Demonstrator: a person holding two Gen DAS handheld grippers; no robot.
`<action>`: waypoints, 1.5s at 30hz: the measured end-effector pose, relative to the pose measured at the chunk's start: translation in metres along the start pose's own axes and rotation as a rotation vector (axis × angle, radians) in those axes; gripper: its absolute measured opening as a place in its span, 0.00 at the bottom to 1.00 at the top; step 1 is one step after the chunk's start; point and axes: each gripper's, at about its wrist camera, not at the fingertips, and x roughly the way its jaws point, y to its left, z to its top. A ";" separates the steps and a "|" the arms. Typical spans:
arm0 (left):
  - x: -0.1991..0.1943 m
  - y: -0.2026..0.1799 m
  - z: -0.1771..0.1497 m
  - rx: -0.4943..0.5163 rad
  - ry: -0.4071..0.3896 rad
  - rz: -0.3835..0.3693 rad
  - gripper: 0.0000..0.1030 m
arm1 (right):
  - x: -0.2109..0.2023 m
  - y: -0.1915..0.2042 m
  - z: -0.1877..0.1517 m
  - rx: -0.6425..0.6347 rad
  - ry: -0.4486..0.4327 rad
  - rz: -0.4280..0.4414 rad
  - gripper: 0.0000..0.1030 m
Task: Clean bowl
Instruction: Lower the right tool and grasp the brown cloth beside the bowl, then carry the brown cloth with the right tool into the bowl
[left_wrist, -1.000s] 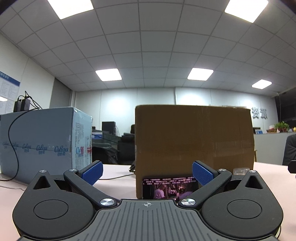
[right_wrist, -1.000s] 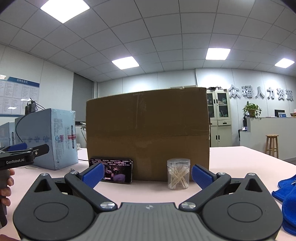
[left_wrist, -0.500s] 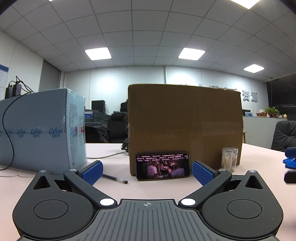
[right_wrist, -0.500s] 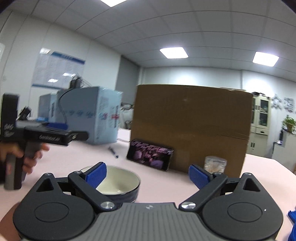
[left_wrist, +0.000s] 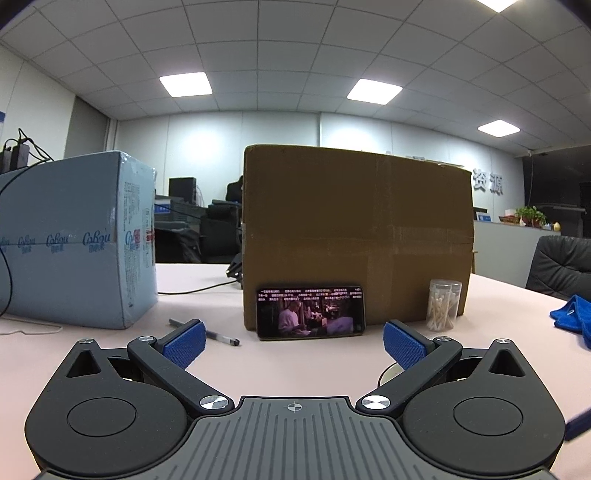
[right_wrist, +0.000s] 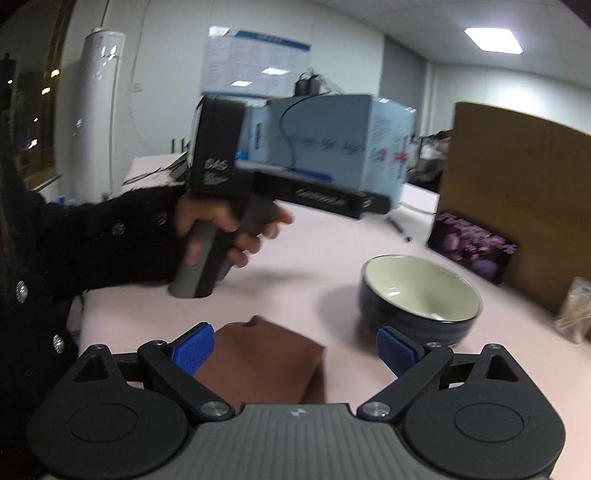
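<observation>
A dark bowl (right_wrist: 421, 295) with a cream inside stands on the pink table, just beyond my right gripper's right finger. A folded brown cloth (right_wrist: 266, 360) lies flat between the right gripper's fingers. My right gripper (right_wrist: 295, 350) is open and empty above it. My left gripper (left_wrist: 293, 343) is open and empty, held level over the table; it also shows in the right wrist view (right_wrist: 325, 195), in a hand left of the bowl. A sliver of the bowl's rim (left_wrist: 386, 373) shows by its right finger.
A brown cardboard box (left_wrist: 354, 236) stands behind a lit phone (left_wrist: 310, 312). A jar of cotton swabs (left_wrist: 443, 304) is right of it, a pen (left_wrist: 207, 332) and a blue carton (left_wrist: 74, 240) are left, and a blue cloth (left_wrist: 572, 317) lies at far right.
My right gripper has swung left and tilted down, bringing the bowl, brown cloth and left gripper into view. My left gripper has tilted down a little.
</observation>
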 end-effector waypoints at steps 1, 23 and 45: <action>0.000 0.000 0.000 -0.001 0.000 -0.001 1.00 | 0.006 0.002 0.001 0.002 0.023 0.024 0.94; 0.002 0.004 0.001 -0.020 0.006 -0.009 1.00 | 0.031 0.016 0.017 -0.206 0.186 0.078 0.13; 0.025 0.024 -0.008 -0.224 0.215 -0.184 0.26 | 0.075 -0.101 0.072 -0.177 0.165 -0.162 0.13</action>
